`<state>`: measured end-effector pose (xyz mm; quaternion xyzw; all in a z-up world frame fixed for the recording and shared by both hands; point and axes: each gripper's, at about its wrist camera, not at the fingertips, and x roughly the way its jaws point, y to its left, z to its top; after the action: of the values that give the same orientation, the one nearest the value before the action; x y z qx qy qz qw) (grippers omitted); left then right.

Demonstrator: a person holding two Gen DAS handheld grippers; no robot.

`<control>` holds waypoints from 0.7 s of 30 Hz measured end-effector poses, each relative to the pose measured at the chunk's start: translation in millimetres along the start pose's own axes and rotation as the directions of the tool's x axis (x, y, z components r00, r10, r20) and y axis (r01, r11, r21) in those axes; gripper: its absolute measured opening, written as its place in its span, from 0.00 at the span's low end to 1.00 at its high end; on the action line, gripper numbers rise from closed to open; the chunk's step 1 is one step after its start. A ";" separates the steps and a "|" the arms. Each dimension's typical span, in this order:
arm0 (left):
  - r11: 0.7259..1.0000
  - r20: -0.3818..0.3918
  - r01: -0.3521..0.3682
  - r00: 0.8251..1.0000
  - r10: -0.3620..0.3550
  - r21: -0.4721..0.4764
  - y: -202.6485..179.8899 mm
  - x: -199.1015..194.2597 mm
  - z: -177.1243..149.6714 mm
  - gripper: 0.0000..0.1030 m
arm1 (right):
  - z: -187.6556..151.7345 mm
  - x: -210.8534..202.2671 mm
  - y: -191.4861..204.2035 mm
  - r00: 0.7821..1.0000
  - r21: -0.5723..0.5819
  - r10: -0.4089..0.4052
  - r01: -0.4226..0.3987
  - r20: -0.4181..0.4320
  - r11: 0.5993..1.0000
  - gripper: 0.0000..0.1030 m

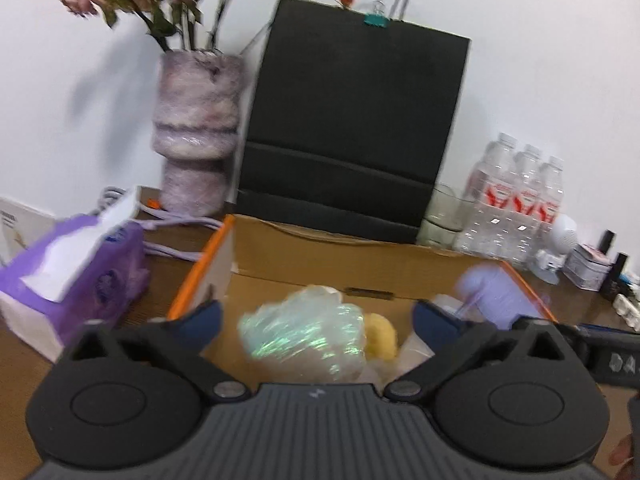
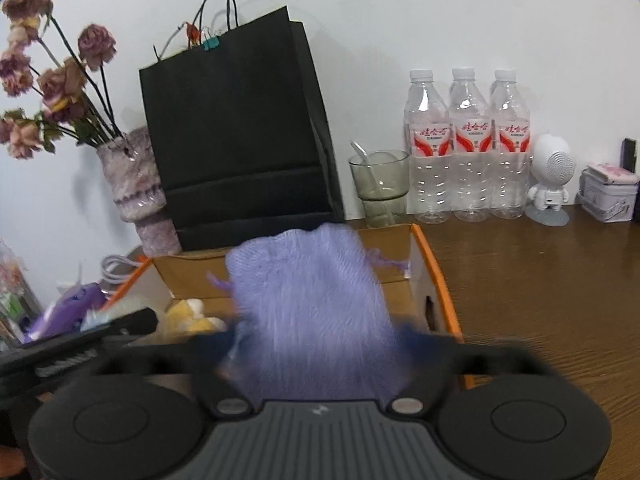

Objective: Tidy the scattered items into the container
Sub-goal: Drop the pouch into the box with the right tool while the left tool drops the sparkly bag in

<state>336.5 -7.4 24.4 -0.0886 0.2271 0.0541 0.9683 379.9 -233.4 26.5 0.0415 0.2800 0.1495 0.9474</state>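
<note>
An open cardboard box (image 1: 320,256) with orange edges sits on the wooden table; it also shows in the right wrist view (image 2: 436,280). Inside lie an iridescent plastic bag (image 1: 304,332) and a yellow plush (image 1: 382,334). My left gripper (image 1: 316,322) is open and empty above the box, the bag below between its fingers. My right gripper (image 2: 316,344) is shut on a blurred purple knitted pouch (image 2: 308,312), held over the box; the pouch also shows in the left wrist view (image 1: 492,292). The yellow plush (image 2: 192,316) shows left of the pouch.
A purple tissue pack (image 1: 68,276) lies left of the box. A vase of dried roses (image 1: 196,132) and a black paper bag (image 1: 348,132) stand behind it. A glass cup (image 2: 380,184), three water bottles (image 2: 468,144), a white figurine (image 2: 550,180) and a tin (image 2: 610,194) stand at the right.
</note>
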 end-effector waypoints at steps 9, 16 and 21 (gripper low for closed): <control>1.000 0.033 0.007 0.999 -0.007 0.026 -4.6 -14.7 3.1 1.00 | 5.6 -7.4 7.0 1.000 -0.072 -0.007 0.009 0.021 0.997 1.00; 1.000 0.031 0.004 1.000 -0.004 0.023 -5.2 -15.3 3.2 1.00 | 8.0 -19.7 5.0 0.999 -0.053 -0.007 0.009 0.048 0.999 1.00; 1.000 0.030 0.004 1.000 -0.004 0.023 -5.5 -15.7 3.3 1.00 | 8.4 -21.1 4.1 0.999 -0.049 -0.009 0.011 0.052 0.999 1.00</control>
<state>324.8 -13.1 35.2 -0.0770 0.2130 0.0509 0.9727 366.6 -235.9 45.1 0.0206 0.2515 0.1507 0.9558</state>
